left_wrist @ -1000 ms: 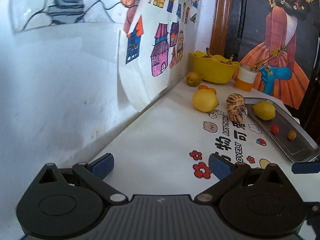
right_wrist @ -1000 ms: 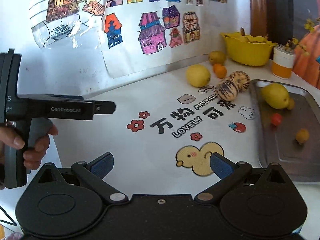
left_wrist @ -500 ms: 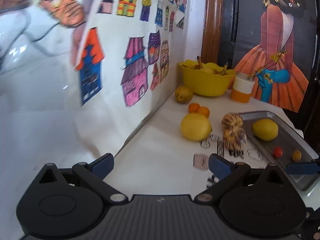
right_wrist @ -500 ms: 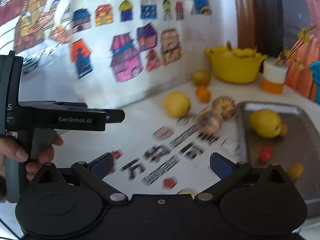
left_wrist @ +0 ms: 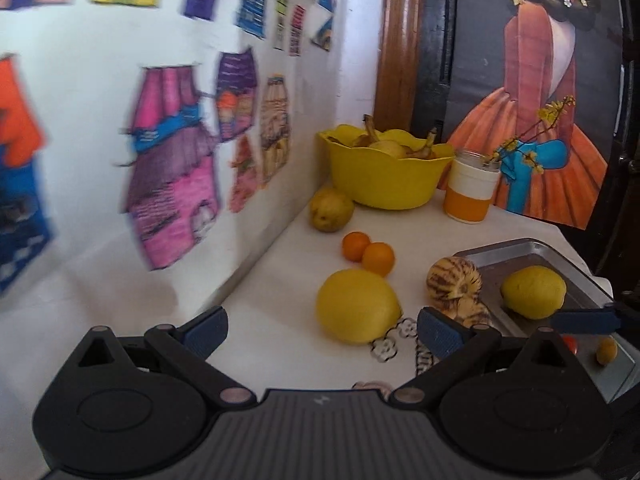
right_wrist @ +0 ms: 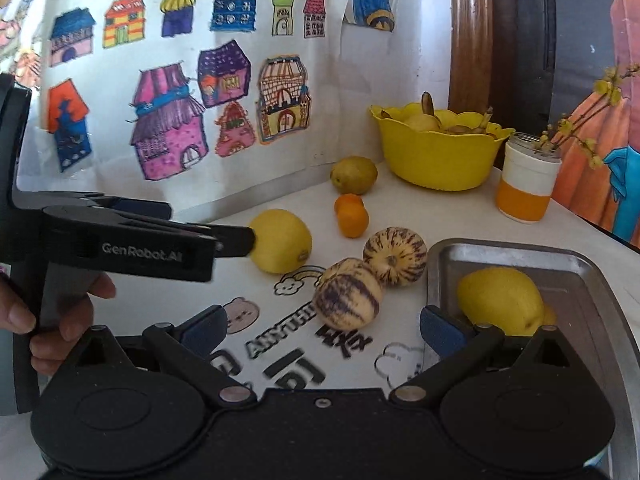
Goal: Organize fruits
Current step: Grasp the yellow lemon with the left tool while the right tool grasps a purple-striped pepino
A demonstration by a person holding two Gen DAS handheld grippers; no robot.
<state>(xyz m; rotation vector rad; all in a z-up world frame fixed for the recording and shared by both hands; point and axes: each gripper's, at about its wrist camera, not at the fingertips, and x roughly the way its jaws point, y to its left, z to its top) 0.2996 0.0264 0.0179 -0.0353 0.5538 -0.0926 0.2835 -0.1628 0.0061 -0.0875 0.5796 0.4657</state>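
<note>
The left gripper is held low over the desk, level and aimed at the far corner, its jaws spread wide with nothing between them. In the right wrist view the same tool reaches in from the left edge, a hand wrapped round its grip, and its tip lies just in front of the big lemon; whether it touches the fruit cannot be told. The right gripper is also level and low, jaws spread and empty (the nearer striped melon sits just beyond their gap).

The big lemon lies on its side on the white desk, long axis roughly across the view, nipple end to the right; its skin is smooth and bright yellow. A second lemon lies in the metal tray at right. The two striped melons, cream with purple streaks, touch each other beside the tray's left rim. Two small oranges sit together farther back, then a duller yellow-green fruit by the yellow bowl, with an orange-and-white jar to its right.
</note>
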